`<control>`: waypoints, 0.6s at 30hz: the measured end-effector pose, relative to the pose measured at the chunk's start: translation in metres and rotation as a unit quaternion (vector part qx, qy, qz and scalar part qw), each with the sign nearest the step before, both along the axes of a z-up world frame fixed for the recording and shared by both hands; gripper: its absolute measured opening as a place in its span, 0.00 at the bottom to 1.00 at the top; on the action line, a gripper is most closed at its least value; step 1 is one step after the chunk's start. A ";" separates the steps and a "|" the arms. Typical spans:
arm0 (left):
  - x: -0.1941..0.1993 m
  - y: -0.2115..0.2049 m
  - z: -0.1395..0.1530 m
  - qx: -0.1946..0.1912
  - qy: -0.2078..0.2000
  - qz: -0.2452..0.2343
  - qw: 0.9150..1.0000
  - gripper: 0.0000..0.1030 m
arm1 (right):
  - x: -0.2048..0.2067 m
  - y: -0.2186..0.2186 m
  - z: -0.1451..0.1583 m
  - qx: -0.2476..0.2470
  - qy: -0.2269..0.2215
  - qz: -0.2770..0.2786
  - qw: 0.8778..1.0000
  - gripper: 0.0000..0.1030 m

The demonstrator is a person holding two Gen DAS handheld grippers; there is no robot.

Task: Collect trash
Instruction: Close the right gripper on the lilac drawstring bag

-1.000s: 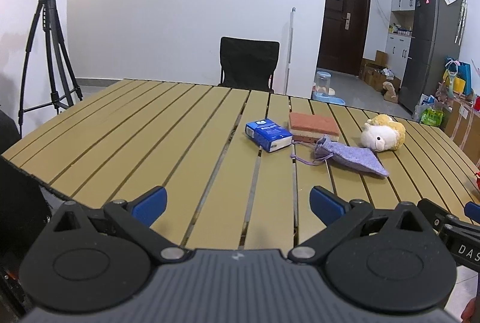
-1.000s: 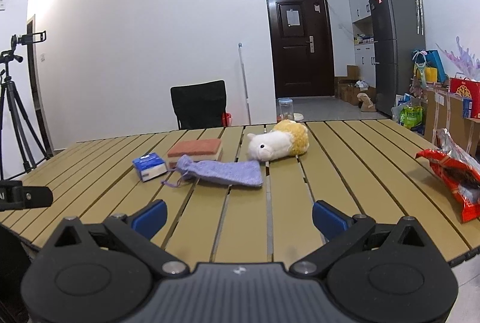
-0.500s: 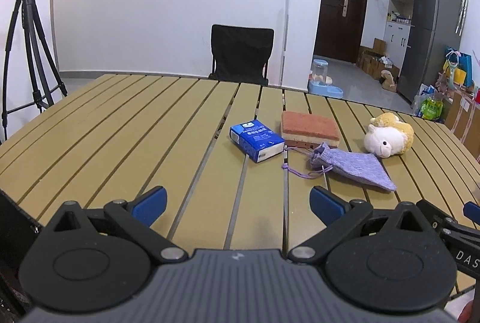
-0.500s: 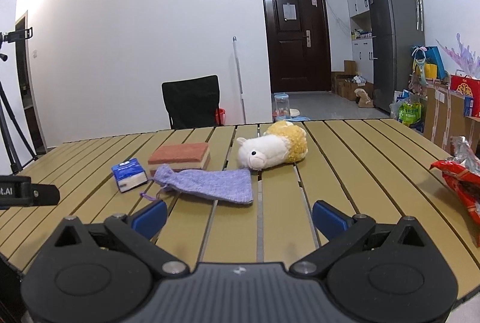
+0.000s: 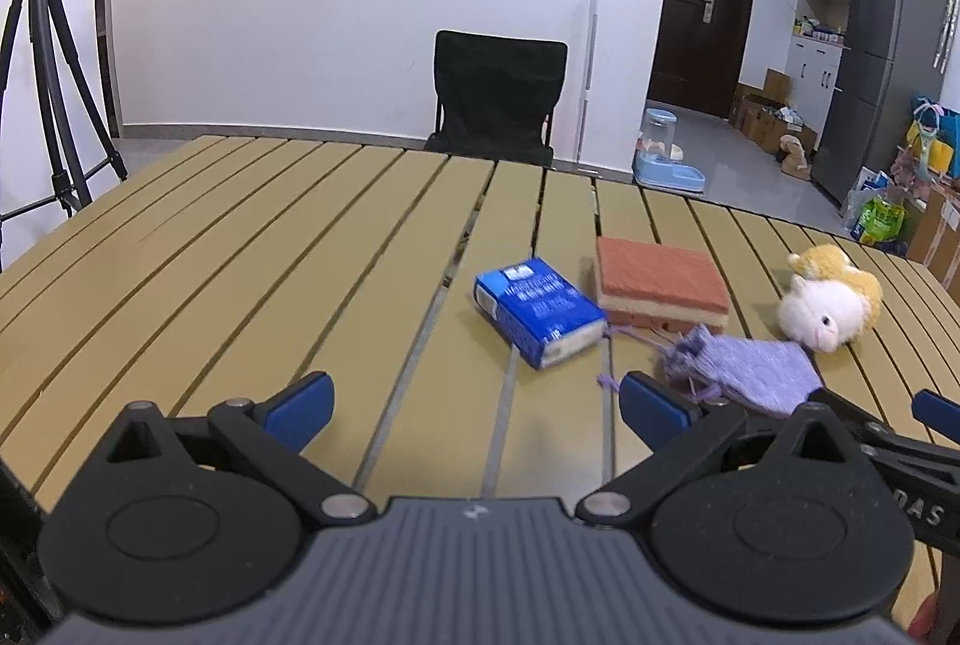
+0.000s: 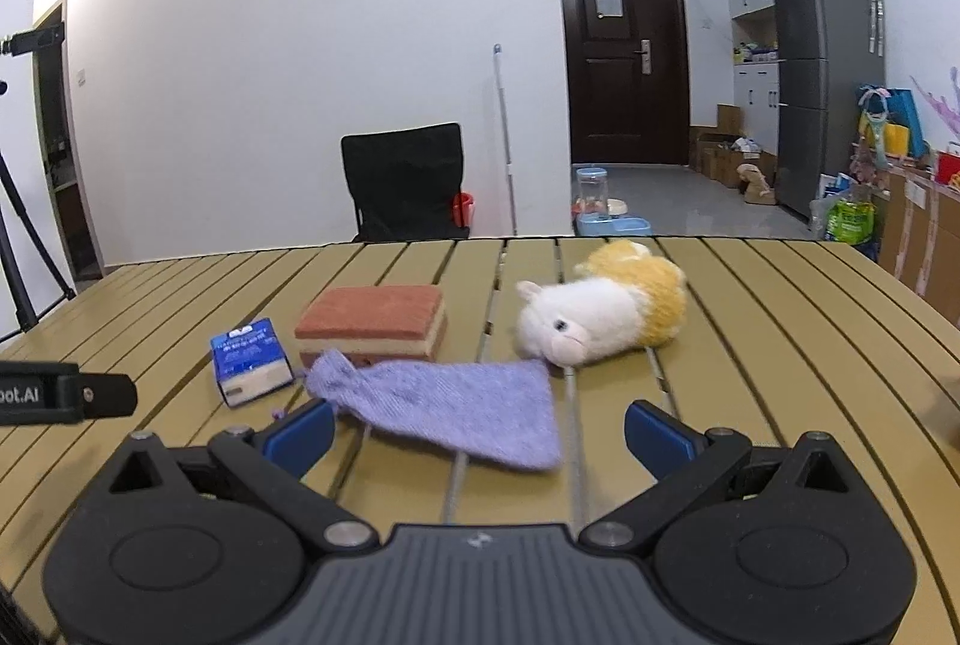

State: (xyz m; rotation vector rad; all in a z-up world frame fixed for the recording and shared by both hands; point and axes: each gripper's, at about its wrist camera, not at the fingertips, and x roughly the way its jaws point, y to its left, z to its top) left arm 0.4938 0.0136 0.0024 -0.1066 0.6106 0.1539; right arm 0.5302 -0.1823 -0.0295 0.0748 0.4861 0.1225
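My left gripper (image 5: 474, 405) hangs over the slatted bench (image 5: 240, 249) with its fingers (image 5: 300, 402) spread apart and nothing between them. Ahead of it lies a blue carton (image 5: 537, 318), and just beyond that a sponge (image 5: 660, 288) with a reddish top. My right gripper (image 6: 477, 429) also has its fingers (image 6: 657, 435) wide apart and empty, low over the bench, with a purple pouch (image 6: 456, 408) lying just in front between them. The pouch's gathered neck touches the sponge's near edge. A white and yellow plush toy (image 6: 600, 315) lies on its side just beyond the pouch's far corner. A black chair (image 6: 405, 180) stands behind the bench.
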 end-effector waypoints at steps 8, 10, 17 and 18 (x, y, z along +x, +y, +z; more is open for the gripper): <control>0.029 0.027 -0.008 0.017 -0.010 0.029 0.999 1.00 | 0.062 0.042 -0.009 -0.010 0.049 0.019 0.999 1.00; 0.034 0.034 -0.011 0.013 -0.006 0.032 0.999 1.00 | 0.074 0.051 -0.015 -0.013 0.062 0.016 0.998 1.00; 0.041 0.051 -0.019 0.006 0.009 0.037 0.999 1.00 | 0.105 0.078 -0.037 -0.042 0.102 -0.008 0.994 0.92; 0.041 0.053 -0.019 0.005 0.009 0.038 0.999 1.00 | 0.106 0.081 -0.037 -0.046 0.101 -0.010 0.994 0.89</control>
